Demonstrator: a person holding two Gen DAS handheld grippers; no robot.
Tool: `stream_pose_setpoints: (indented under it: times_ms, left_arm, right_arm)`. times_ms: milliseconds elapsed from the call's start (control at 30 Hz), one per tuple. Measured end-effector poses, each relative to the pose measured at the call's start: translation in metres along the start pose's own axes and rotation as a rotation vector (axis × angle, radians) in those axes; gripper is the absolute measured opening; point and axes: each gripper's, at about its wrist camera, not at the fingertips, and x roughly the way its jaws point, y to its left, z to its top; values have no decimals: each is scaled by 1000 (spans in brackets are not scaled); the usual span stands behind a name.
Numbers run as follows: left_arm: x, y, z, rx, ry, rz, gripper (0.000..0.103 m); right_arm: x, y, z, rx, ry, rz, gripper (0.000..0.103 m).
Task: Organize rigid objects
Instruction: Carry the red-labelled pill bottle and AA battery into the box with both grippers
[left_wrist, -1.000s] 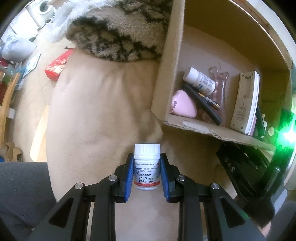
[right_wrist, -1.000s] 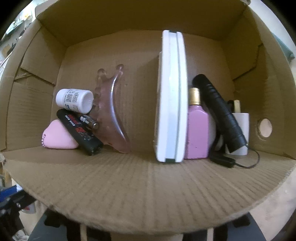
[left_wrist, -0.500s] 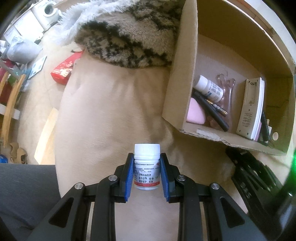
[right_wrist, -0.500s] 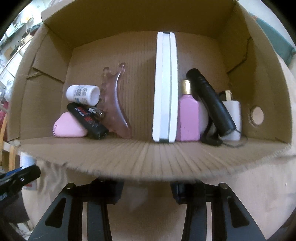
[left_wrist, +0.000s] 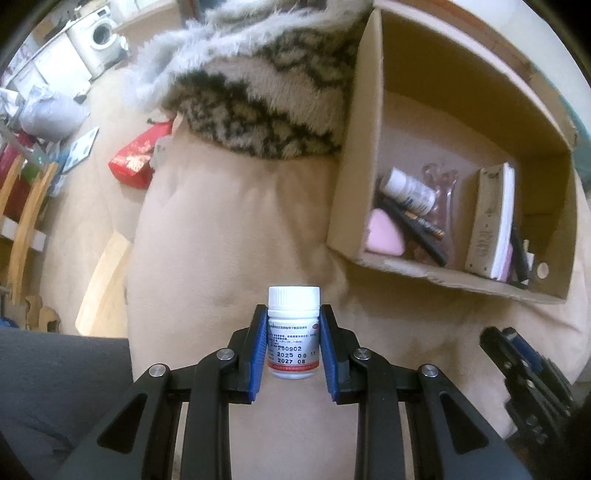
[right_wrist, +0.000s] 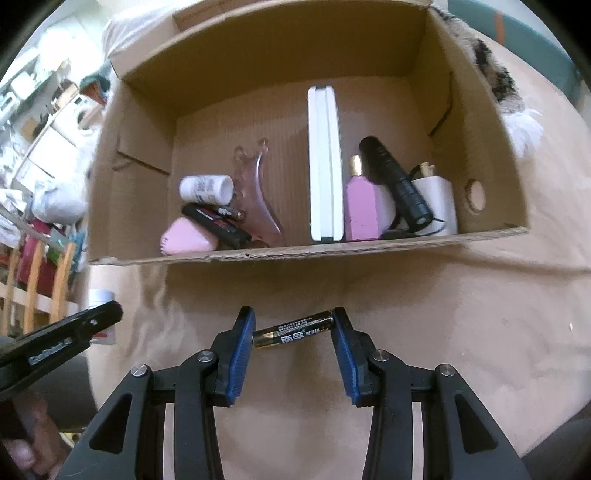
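Observation:
My left gripper is shut on a white pill bottle with a ribbed cap, held upright over a beige cushion. Endwise between its blue pads, my right gripper is shut on a black and gold battery. Ahead of both lies an open cardboard box. Inside it are a white bottle, a pink pad, a black tube, a pink scraper, a white remote, a pink flask and a black torch.
A fluffy patterned blanket lies behind the box's left wall. Left of the cushion the floor holds a red packet, wooden furniture and a washing machine. The left gripper's black arm shows at the right view's lower left.
Both grippers have pulled back and up from the box, which now looks smaller. The right gripper's pads and the battery between them have come into view from behind the box's front wall.

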Motion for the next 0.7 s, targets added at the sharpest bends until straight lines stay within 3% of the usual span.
stream_pose_setpoints:
  times_ms: [433, 700]
  left_arm:
    - [-66, -14, 16, 44, -193, -26, 24]
    - [-75, -34, 42, 87, -221, -39, 24]
  right_arm:
    - [-57, -15, 35, -20, -127, 88, 44]
    - [-65, -15, 73, -58, -179, 85, 44]
